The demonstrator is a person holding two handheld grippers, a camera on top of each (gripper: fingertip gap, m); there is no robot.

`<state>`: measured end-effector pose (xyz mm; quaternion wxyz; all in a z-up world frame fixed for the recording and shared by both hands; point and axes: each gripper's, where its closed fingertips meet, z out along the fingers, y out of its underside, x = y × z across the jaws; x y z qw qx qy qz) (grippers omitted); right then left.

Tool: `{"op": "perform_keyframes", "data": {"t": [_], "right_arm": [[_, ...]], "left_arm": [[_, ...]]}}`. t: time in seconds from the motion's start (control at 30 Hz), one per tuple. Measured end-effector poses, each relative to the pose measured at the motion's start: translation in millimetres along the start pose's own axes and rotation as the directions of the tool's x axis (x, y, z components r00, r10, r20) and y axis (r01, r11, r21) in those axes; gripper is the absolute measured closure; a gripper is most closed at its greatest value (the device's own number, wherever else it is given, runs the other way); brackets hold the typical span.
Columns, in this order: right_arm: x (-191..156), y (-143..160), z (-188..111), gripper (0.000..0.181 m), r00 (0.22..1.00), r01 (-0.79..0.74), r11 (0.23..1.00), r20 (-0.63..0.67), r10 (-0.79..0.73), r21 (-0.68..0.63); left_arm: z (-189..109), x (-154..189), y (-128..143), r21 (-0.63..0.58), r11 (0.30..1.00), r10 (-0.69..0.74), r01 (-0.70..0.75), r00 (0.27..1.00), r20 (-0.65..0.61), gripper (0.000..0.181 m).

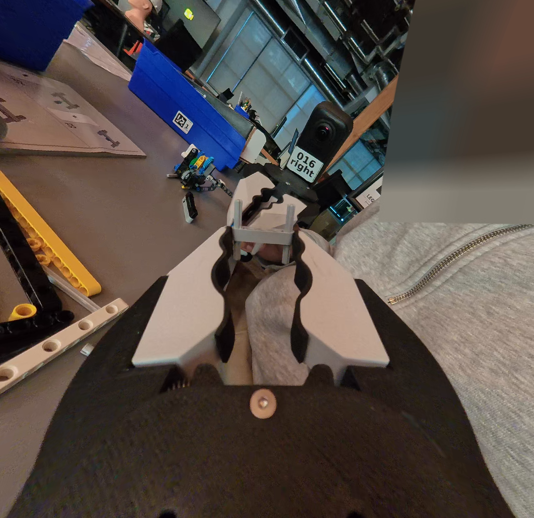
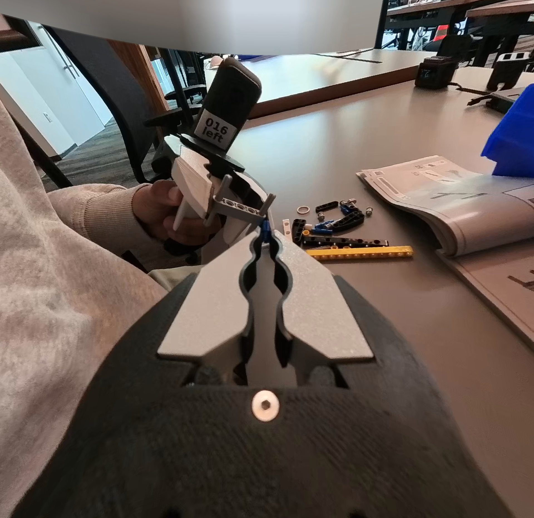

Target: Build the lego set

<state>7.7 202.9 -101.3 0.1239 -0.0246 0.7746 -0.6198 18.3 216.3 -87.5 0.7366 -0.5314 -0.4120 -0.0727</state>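
Observation:
My left gripper [image 1: 261,239] is shut on a grey beam [image 1: 261,233] that has a grey axle standing through each end. The beam is held in the air above the table edge. My right gripper [image 2: 265,236] is shut on a small blue pin [image 2: 265,229] and points it at the underside of the grey beam [image 2: 241,208], close to the end nearest me. The left gripper [image 2: 231,212] shows in the right wrist view with a hand on its handle. The right gripper [image 1: 265,199] shows facing me in the left wrist view, just behind the beam.
On the grey table [image 2: 332,145] lie a long yellow beam [image 2: 361,252], a black beam [image 2: 344,240] and several small loose parts [image 2: 338,219]. An open instruction booklet [image 2: 433,197], a blue bin [image 1: 185,114] and a part-built model [image 1: 196,171] stand farther off. A white beam [image 1: 57,342] lies near. Both grippers' tips are close together, under 4 cm apart. From either gripper's tips it is about 25 cm to the part-built model [image 1: 196,171].

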Motion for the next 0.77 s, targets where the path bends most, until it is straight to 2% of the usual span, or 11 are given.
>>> {"op": "perform_keyframes", "data": {"t": [0.4, 0.77], "right_arm": [[9, 17, 2, 0.179, 0.986, 0.131, 0.982, -0.085, -0.143, -0.134], [14, 20, 2, 0.178, 0.981, 0.143, 0.976, -0.106, -0.162, -0.164]], "left_arm": [[-1, -4, 0, 0.001, 1.0, -0.014, 0.014, 1.0, 0.014, 0.143], [-7, -6, -5, 0.026, 1.0, -0.019, 0.018, 1.0, 0.016, 0.143]]}}
